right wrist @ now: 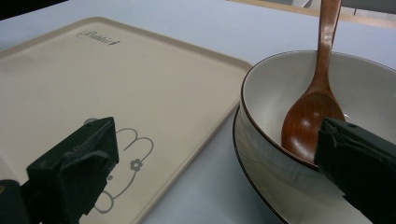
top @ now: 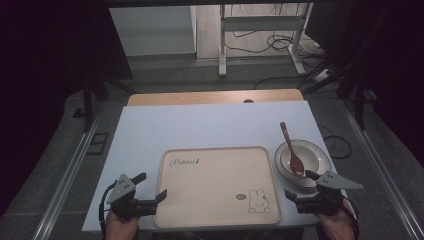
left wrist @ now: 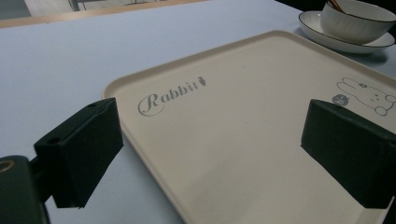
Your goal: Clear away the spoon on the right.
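Claws first: both are spread wide and holding nothing. Left claw (top: 150,192) hovers at the tray's (top: 220,210) 8 o'clock corner, one jaw outside the rim and one over it, looks like it's lined up to pinch that edge. Right claw (top: 300,185) sits at 6 o'clock of the bowl (top: 310,156), straddling its near wall, probably going for the rim. Bowl rests on a saucer (top: 324,159) at the tray's 3 o'clock, on the worktop (top: 210,125). Wooden spoon (top: 291,149) leans inside; its handle top is cut off in the right gripper view. Tray lettering is too small to read from above.
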Demonstrator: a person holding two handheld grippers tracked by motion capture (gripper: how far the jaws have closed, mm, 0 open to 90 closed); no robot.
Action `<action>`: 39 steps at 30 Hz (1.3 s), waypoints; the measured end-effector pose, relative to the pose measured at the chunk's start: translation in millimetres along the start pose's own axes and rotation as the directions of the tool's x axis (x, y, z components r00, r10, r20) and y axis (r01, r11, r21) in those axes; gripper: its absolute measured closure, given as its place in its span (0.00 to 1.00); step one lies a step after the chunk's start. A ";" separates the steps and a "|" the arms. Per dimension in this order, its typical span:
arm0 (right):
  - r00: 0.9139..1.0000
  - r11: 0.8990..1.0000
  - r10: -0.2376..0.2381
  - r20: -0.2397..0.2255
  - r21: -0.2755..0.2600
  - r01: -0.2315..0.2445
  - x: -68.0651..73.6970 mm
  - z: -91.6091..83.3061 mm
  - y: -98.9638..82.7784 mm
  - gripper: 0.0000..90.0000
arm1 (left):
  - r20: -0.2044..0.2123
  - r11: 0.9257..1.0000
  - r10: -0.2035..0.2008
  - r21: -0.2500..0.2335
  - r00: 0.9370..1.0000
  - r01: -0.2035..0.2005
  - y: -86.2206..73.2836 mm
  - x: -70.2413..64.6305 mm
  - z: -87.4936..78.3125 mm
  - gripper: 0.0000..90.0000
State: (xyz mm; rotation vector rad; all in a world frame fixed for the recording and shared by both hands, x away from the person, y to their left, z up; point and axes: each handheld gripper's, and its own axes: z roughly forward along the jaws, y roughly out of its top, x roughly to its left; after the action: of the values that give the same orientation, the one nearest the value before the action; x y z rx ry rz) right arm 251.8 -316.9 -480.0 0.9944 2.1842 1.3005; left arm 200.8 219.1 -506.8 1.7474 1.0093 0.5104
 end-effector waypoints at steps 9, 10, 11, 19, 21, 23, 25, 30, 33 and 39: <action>0.999 0.999 -0.036 0.003 0.038 0.036 3.0 1.1 1.0 0.02 | -0.021 0.999 0.041 -0.025 0.999 -0.042 -4.3 0.4 3.0 0.04; 0.999 0.999 -0.035 0.004 0.040 0.035 3.2 1.2 1.0 0.02 | -0.025 0.999 0.038 -0.027 0.999 -0.038 -4.5 0.6 2.8 0.04; 0.999 0.999 -0.035 0.005 0.041 0.035 3.1 1.1 1.0 0.02 | -0.026 0.999 0.036 -0.028 0.999 -0.037 -4.6 1.0 2.6 0.04; 1.000 0.999 -0.015 0.007 0.042 0.014 3.5 1.1 0.9 0.02 | -0.020 0.999 0.035 -0.017 0.999 -0.036 -5.6 1.4 4.4 0.05; 1.000 0.999 -0.006 0.002 0.038 0.006 3.2 1.3 0.7 0.02 | -0.018 0.999 0.037 -0.022 0.999 -0.038 -5.6 1.4 4.5 0.05; 1.000 0.999 -0.002 0.004 0.037 0.002 3.4 1.2 0.8 0.02 | -0.015 0.999 0.035 -0.028 0.999 -0.036 -5.6 2.0 4.0 0.05; 1.000 0.999 0.002 0.003 0.037 -0.003 3.4 1.3 0.9 0.02 | -0.015 0.999 0.032 -0.033 0.999 -0.033 -5.8 2.9 3.7 0.05; 1.000 0.999 0.010 0.007 0.045 -0.010 3.0 1.0 2.1 0.02 | -0.013 0.999 0.023 -0.037 1.000 -0.023 -6.2 3.8 3.8 0.05; 1.000 0.999 0.007 0.016 0.049 -0.008 2.5 0.2 4.3 0.02 | -0.015 0.999 0.031 -0.034 0.999 -0.031 -6.2 3.5 4.1 0.04; 0.999 0.998 0.015 0.035 0.052 -0.017 0.4 -0.8 10.9 0.02 | -0.024 0.999 0.036 -0.027 0.999 -0.037 -6.4 2.9 4.8 0.04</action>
State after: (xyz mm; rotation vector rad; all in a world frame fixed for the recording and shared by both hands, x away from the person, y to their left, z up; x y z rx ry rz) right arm 255.0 -313.7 -470.1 1.0490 2.1990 1.2299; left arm 203.5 219.7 -514.8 1.7418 0.9838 0.5663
